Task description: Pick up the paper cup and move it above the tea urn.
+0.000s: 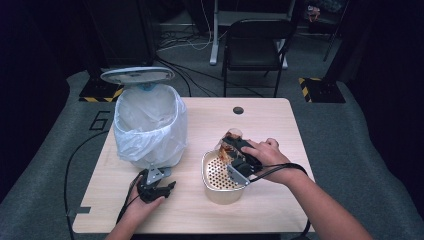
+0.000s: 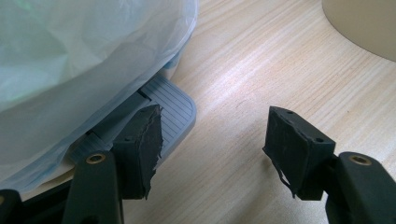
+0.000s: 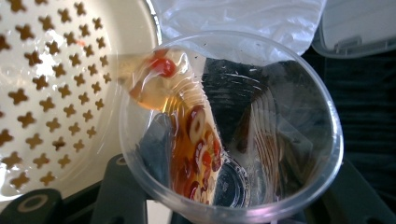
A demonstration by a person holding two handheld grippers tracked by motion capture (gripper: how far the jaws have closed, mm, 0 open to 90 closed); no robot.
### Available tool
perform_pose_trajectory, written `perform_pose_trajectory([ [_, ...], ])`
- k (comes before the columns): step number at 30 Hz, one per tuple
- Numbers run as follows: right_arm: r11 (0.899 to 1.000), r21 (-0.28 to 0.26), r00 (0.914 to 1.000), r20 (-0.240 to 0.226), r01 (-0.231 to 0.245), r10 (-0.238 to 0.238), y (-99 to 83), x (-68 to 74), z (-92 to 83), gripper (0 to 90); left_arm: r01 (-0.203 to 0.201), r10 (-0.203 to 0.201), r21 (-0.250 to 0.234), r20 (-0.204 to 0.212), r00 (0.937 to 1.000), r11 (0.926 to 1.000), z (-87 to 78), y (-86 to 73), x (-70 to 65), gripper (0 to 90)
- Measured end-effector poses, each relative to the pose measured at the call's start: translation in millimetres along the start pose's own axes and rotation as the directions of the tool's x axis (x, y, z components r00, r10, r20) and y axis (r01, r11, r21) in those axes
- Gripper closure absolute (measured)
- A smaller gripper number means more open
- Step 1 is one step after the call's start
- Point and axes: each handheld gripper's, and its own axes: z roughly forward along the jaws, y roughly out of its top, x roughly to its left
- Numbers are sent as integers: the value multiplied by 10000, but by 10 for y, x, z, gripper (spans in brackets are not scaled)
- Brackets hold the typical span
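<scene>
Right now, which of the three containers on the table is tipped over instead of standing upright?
The clear plastic cup in the right hand-held gripper, tilted over the perforated strainer bowl. That bowl and the lined trash bin stand upright.

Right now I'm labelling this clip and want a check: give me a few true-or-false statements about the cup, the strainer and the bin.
1. The right gripper holds a clear plastic cup tipped over the perforated strainer. True.
2. The cup is empty. False: amber liquid with reddish bits runs toward its rim.
3. The bin's lid is shut. False: it stands raised above the bag-lined bin.
4. The left gripper has its jaws apart by the bin's pedal, gripping nothing. True.
5. The strainer sits inside the bin. False: it stands on the table beside it.
</scene>
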Motion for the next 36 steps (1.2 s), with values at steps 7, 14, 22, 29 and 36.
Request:
perform_pose_trajectory([
  [7,9792,499,9795,338,1967,-1985,98,89,42,501,12,-12,-19,24,10000,10000,0,-1,3,367],
  [14,9259,948,9182,1256,3657,-3756,157,142,35,501,23,-23,-10,25,10000,10000,0,0,3,367],
  [22,8759,1281,8611,1642,4651,-4812,181,301,38,501,23,-23,-16,29,10000,10000,0,0,4,367],
  [29,8187,1450,8078,1394,5556,-5728,153,350,12,500,28,-28,-17,28,10000,10000,0,0,4,368],
  [36,8377,1713,8295,1368,5185,-5414,124,378,-16,500,-27,27,-38,52,10000,10000,0,1,8,368],
])
